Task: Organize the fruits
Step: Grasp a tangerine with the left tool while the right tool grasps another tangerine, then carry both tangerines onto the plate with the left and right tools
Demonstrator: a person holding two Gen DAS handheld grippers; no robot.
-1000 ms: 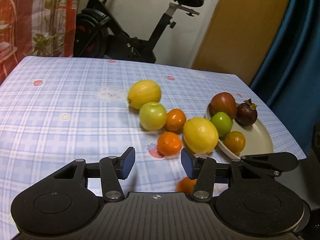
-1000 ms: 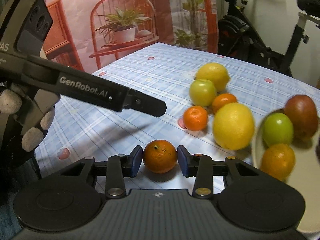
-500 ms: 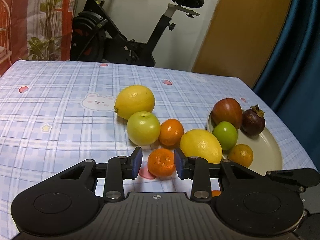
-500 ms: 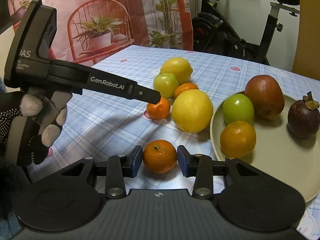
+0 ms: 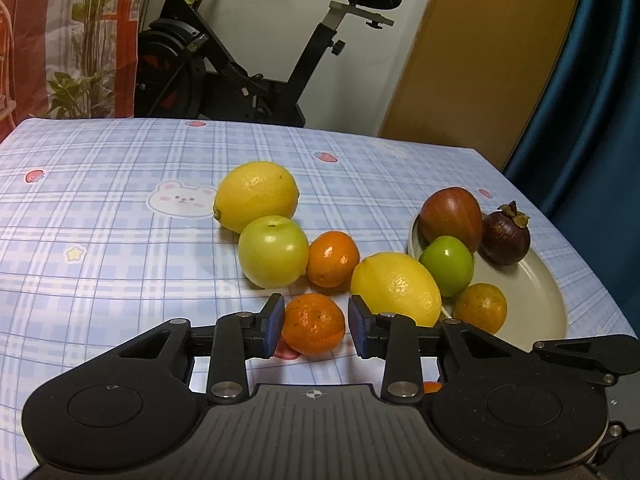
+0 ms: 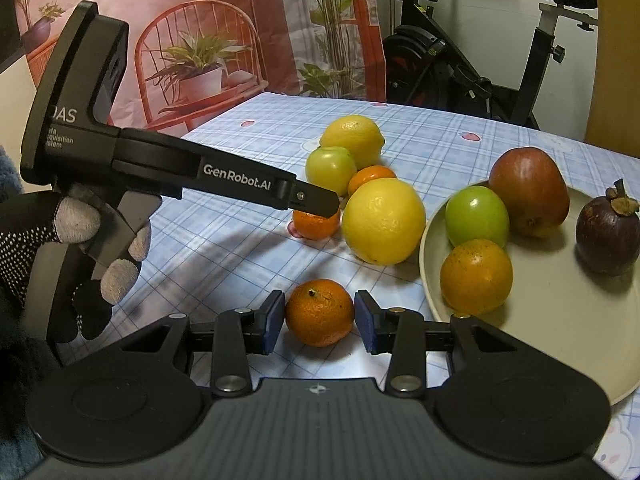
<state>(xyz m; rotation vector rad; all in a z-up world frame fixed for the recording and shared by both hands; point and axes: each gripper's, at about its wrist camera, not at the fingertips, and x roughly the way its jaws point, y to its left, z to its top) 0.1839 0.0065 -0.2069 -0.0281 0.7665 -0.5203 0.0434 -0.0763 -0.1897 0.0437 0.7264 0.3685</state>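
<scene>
The left gripper [image 5: 315, 324] is clamped on a small orange mandarin [image 5: 314, 324], its 2 blue pads pressed against the fruit's sides; the mandarin sits on the cloth just on the near-left side of the beige plate [image 5: 532, 300]. The right gripper [image 6: 320, 322] is likewise clenched on a second mandarin [image 6: 320, 312], which lies on the table just left of the plate's [image 6: 560, 320] near rim, though whether both pads truly bite is hard to judge at this angle.

On the plate are 4 fruits: a reddish-brown fruit [image 5: 451, 218], a green fruit [image 5: 447, 266], a dark purple mangosteen [image 5: 506, 236] and an orange [image 5: 480, 308]. Touching the plate's left rim lies a lemon [image 5: 396, 288]; farther left of the plate are another orange fruit [image 5: 333, 253], a green apple [image 5: 273, 251] and a second lemon [image 5: 256, 196], bunched together.

A gloved hand [image 6: 80, 248] grips the left gripper's handle, seen from the right wrist.

The table wears a blue checked tablecloth [image 5: 100, 220] printed with bears, stars and strawberries. Beyond the plate stand an exercise bike [image 5: 260, 60], a plant-printed hanging [image 5: 68, 40], a wooden door [image 5: 480, 60] and a blue curtain [image 5: 600, 100].
</scene>
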